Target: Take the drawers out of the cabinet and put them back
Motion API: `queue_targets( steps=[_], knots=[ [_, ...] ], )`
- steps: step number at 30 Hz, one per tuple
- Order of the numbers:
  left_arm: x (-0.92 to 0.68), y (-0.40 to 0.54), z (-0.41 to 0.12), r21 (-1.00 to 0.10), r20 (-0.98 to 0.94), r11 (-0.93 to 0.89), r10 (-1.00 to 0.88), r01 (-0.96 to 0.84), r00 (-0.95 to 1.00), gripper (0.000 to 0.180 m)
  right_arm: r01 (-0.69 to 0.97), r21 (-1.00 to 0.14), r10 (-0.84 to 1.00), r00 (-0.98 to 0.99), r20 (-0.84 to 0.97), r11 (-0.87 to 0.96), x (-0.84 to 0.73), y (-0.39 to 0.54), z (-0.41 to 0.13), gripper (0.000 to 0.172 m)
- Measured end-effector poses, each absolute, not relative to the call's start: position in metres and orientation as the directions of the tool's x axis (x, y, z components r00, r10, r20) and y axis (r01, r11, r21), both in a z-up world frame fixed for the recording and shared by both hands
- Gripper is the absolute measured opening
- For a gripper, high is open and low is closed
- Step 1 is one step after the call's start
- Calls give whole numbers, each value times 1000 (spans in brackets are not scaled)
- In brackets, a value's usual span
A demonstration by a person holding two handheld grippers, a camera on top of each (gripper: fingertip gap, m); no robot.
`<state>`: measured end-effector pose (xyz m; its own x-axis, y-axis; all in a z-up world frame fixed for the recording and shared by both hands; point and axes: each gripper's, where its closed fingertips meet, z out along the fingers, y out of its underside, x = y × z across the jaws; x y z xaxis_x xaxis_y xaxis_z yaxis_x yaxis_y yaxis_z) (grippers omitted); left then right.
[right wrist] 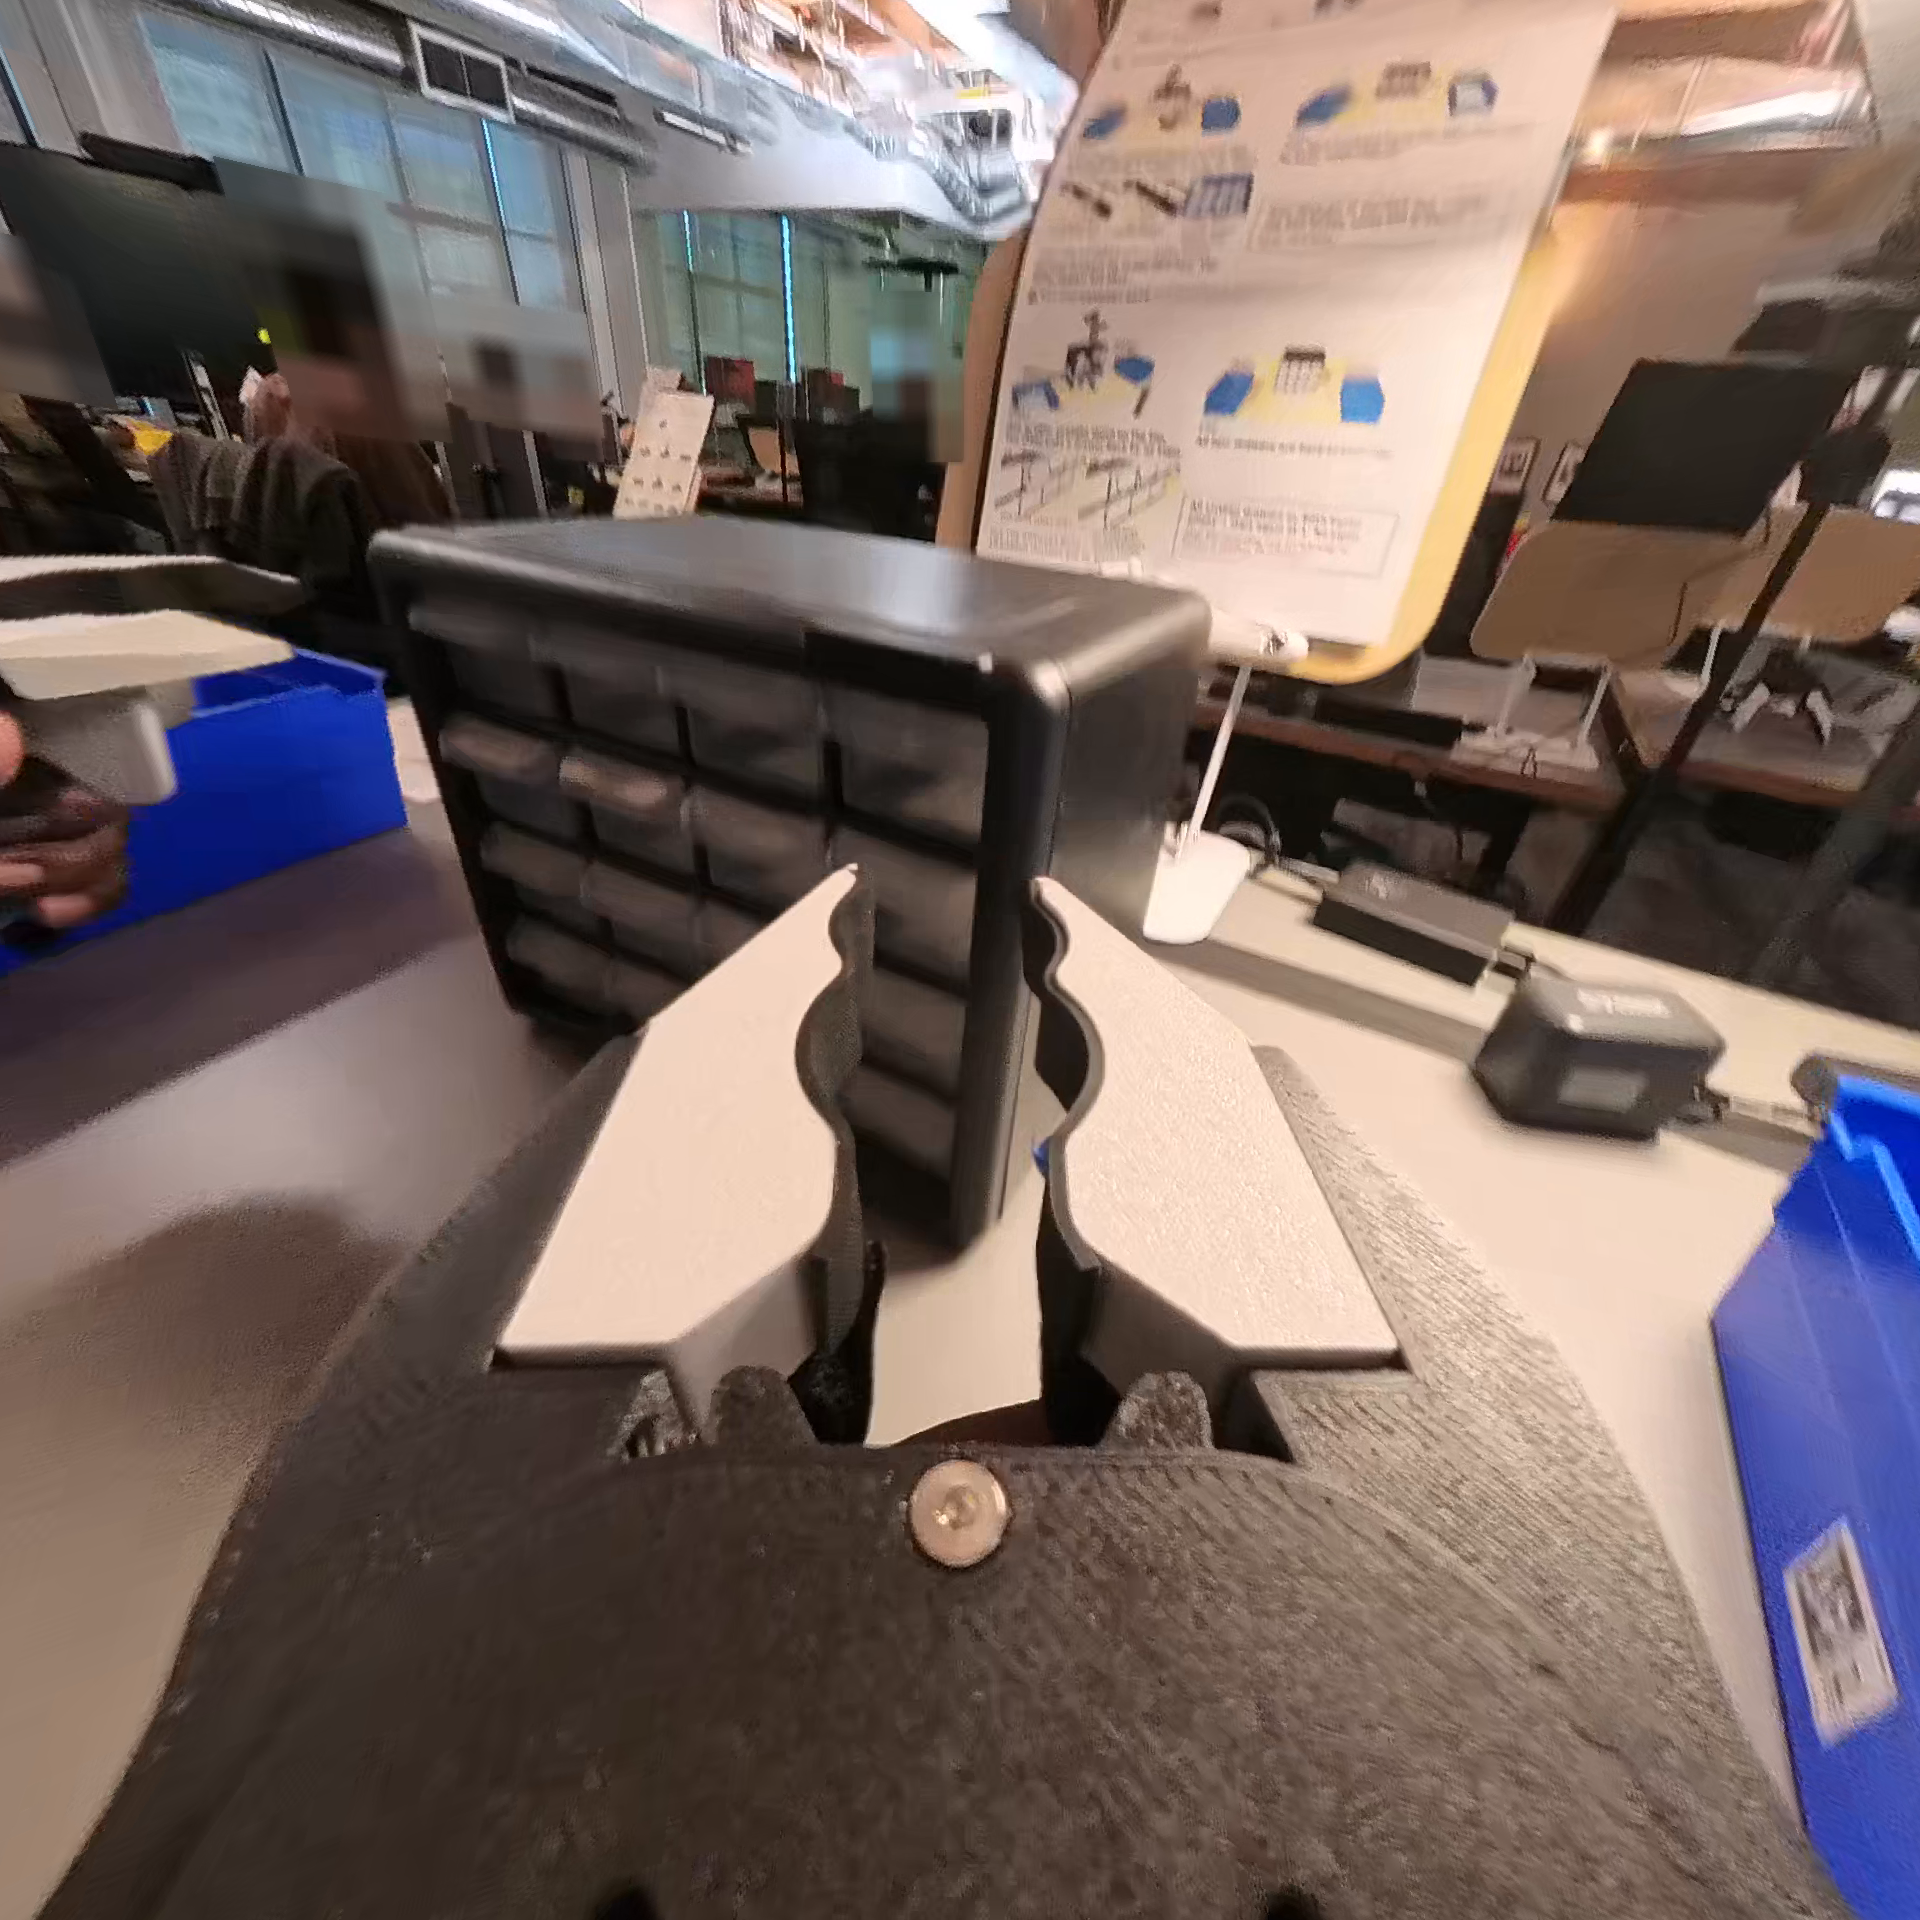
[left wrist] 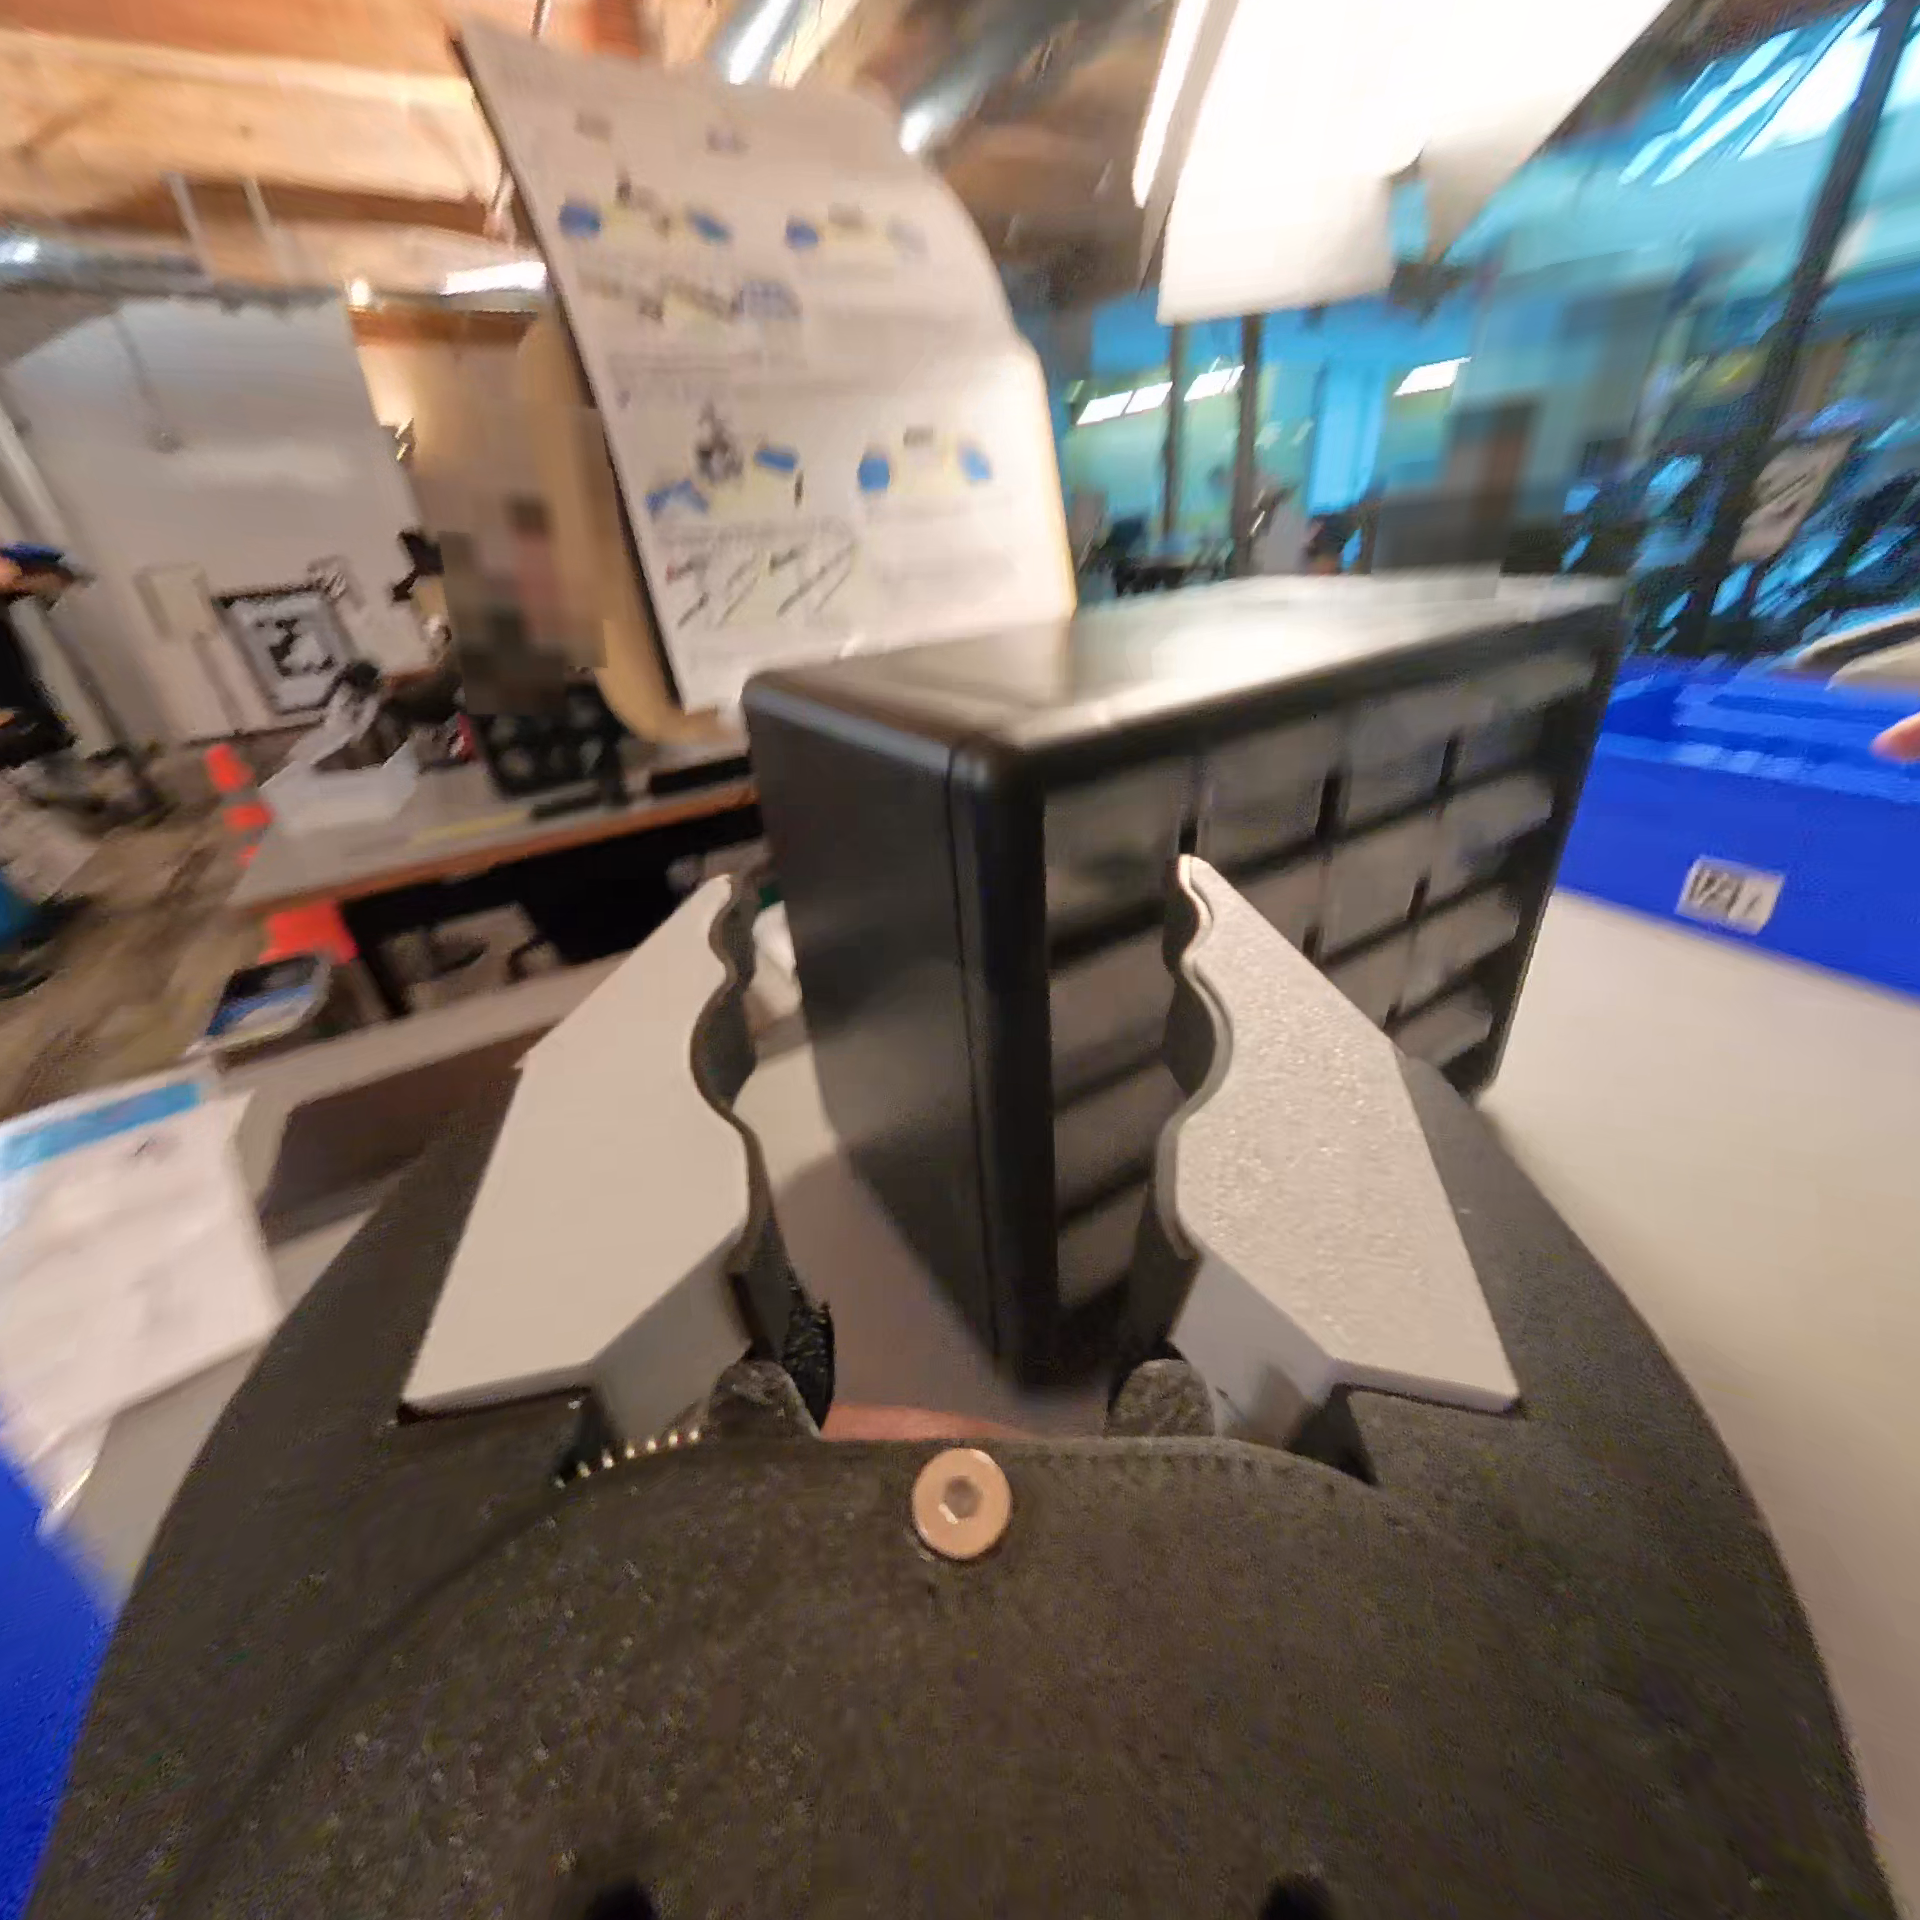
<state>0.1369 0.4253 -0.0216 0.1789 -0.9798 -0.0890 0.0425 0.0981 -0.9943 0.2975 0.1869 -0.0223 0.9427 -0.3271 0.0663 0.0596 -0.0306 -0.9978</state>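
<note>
the bench (right wrist: 312, 1122) is a wide pale grey surface, and the black cabinet (right wrist: 790, 748) stands upright on it near its middle, at about twelve o'clock from both claws, with nothing lying in front of it. as far as both views show, every slot in the cabinet's front grid holds its dark, translucent drawer (right wrist: 904, 758); two drawers in the second row at the ten o'clock side seem to sit a shade prouder than the rest, though blur makes that uncertain. no drawer rests on the bench or in either claw, so the judgement is that either nothing is out yet or everything is back; these views alone cannot say which. blue bins (right wrist: 260, 769) stand well apart from the cabinet, one at nine o'clock and another at four o'clock (right wrist: 1829, 1455) in the right wrist view; their insides are not visible. the left claw (left wrist: 961, 935) is spread wide with nothing between its fingers, hovering short of the cabinet's left front corner (left wrist: 997, 987). the right claw (right wrist: 945, 904) is partly apart and bare too, aimed at the right-hand column of drawers near the cabinet's right front edge, not touching it. if extraction is what remains, the right claw looks nearest to taking a drawer pull.
</note>
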Motion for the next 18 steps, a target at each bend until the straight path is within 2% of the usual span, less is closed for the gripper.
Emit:
queue_targets(
  steps=[3, 5, 7, 8, 11, 15, 18],
  knots=[
    [164, 428, -2, -978, -25, 43, -996, 204, 90, 90, 120, -992, -310, 945, 107, 24, 299, 212, -5, 33],
    [169, 423, -10, -960, 42, -30, -998, 277, 36, 91, 123, -990, -294, 951, 98, 66, 298, 220, -5, 34],
    [168, 416, -28, -950, 36, -24, -999, 312, 33, 87, 83, -991, -272, 961, 52, 103, 298, 225, -15, 33],
    [167, 415, -31, -953, 13, 6, -998, 303, 61, 81, 62, -991, -259, 965, 29, 119, 298, 227, -23, 33],
    [165, 422, -33, -964, -121, 157, -978, 215, 171, 82, 2, -994, -241, 970, -24, 107, 295, 232, -48, 34],
    [180, 424, -57, -984, -107, 123, -986, 127, 128, 85, 13, -999, -231, 973, 2, 48, 290, 238, -67, 33],
    [184, 432, -61, -983, -135, 156, -972, 100, 192, 85, -39, -999, -208, 977, -43, 21, 289, 241, -79, 33]
  ],
)
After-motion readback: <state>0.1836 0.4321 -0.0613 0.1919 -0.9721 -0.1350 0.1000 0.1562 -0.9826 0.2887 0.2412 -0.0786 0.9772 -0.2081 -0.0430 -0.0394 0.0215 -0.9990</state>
